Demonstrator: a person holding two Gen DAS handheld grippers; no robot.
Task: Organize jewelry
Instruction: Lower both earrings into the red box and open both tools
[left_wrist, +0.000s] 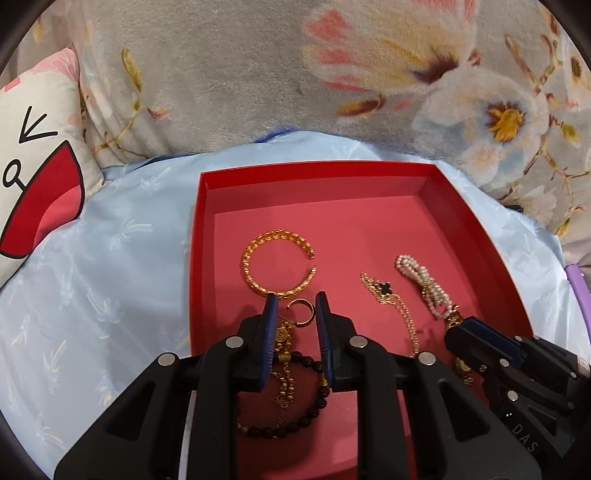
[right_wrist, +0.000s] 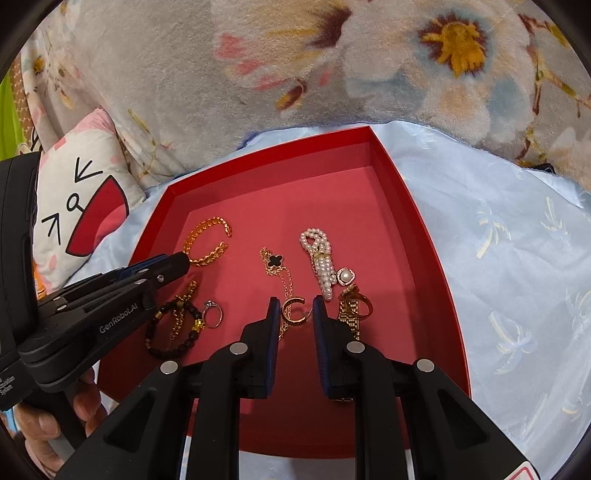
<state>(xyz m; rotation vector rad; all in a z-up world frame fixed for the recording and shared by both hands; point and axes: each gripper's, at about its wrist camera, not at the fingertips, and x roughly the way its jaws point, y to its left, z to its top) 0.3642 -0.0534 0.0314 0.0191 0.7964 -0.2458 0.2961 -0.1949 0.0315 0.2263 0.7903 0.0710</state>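
Over red tray (right_wrist: 424, 236), both tools (right_wrist: 294, 306) angled downward

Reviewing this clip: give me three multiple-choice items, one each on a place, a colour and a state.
1. The jewelry lies
A. on the blue cloth
B. in the red box
C. on the pillow

2. The clover pendant is
A. black
B. white
C. green

3. The gold bangle is
A. a closed ring
B. an open cuff
C. snapped in two

Answers:
1. B: every piece rests on the floor of the red box.
2. A: the clover pendant is black, edged in gold.
3. B: the gold bangle shows one gap between its ends.
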